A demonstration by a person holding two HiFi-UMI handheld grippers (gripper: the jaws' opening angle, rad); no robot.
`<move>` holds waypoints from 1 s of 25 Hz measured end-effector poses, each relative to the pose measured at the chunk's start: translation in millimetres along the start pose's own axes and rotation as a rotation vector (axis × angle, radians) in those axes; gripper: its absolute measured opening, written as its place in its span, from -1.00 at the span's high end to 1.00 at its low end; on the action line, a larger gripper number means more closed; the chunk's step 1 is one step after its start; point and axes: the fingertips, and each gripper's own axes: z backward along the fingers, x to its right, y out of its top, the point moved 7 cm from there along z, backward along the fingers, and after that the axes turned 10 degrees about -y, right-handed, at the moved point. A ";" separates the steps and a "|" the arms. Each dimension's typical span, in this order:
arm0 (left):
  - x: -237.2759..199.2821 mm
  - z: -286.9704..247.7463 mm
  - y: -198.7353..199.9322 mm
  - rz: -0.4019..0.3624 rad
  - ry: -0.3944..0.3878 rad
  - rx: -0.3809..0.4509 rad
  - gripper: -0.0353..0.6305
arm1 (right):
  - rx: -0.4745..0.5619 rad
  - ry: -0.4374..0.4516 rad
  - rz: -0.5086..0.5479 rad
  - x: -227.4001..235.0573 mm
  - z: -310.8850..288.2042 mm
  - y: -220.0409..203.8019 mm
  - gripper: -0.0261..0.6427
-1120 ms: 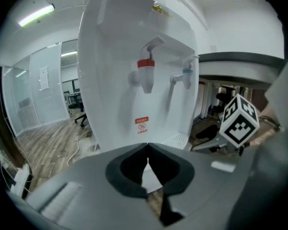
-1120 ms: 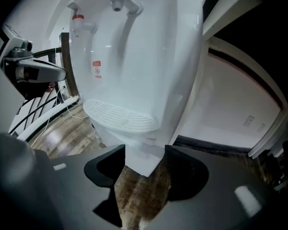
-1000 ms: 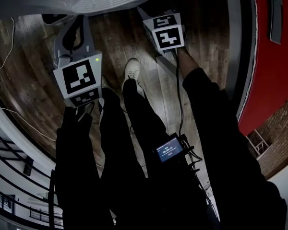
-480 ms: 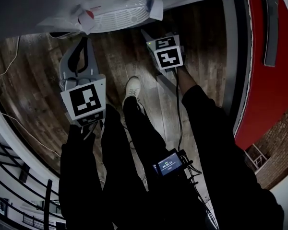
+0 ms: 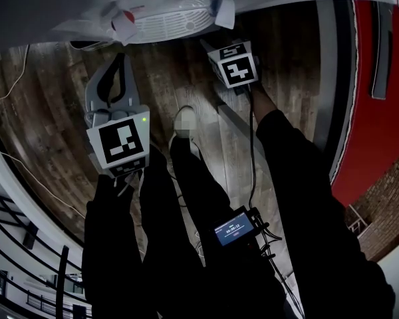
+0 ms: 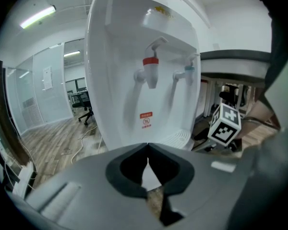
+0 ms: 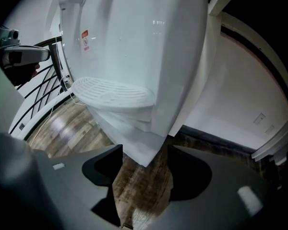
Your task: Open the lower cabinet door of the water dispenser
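Note:
The white water dispenser (image 6: 134, 56) stands in front of me, with a red tap (image 6: 151, 63), a blue tap (image 6: 188, 70) and a ribbed drip tray (image 7: 113, 94). That drip tray (image 5: 165, 20) sits at the top of the head view. Under the tray hangs the lower front panel (image 7: 134, 138). Its bottom corner lies between the jaws of my right gripper (image 7: 145, 150). Those jaws have just been opening, and no pad touches the panel. My left gripper (image 6: 147, 145) is shut on nothing, held back from the dispenser at the left (image 5: 114, 62).
The dark wooden floor (image 5: 46, 111) carries a thin cable (image 5: 13, 78) at the left. A red wall (image 5: 379, 111) runs along the right. My shoe (image 5: 184, 121) stands just short of the dispenser. Behind the dispenser is a white wall (image 7: 240, 104). An office chair (image 6: 81, 110) stands far left.
The head view has tipped up, so more of the drip tray shows. The right gripper's cube has rolled slightly. The left gripper has kept its place.

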 end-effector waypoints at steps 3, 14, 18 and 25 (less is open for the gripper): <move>-1.6 -1.4 0.5 0.011 0.006 0.016 0.87 | -0.014 0.012 0.020 -0.7 -5.1 1.8 0.06; -5.5 -1.2 -2.5 0.018 0.017 0.004 0.87 | -0.031 0.048 0.027 -0.6 -17.4 8.6 0.06; -8.0 2.8 -1.7 0.016 0.007 -0.007 0.87 | -0.036 0.058 0.022 -4.6 -16.0 14.9 0.06; -14.0 2.6 -4.6 0.009 0.022 -0.014 0.87 | -0.025 0.053 0.009 -2.9 -16.6 21.0 0.10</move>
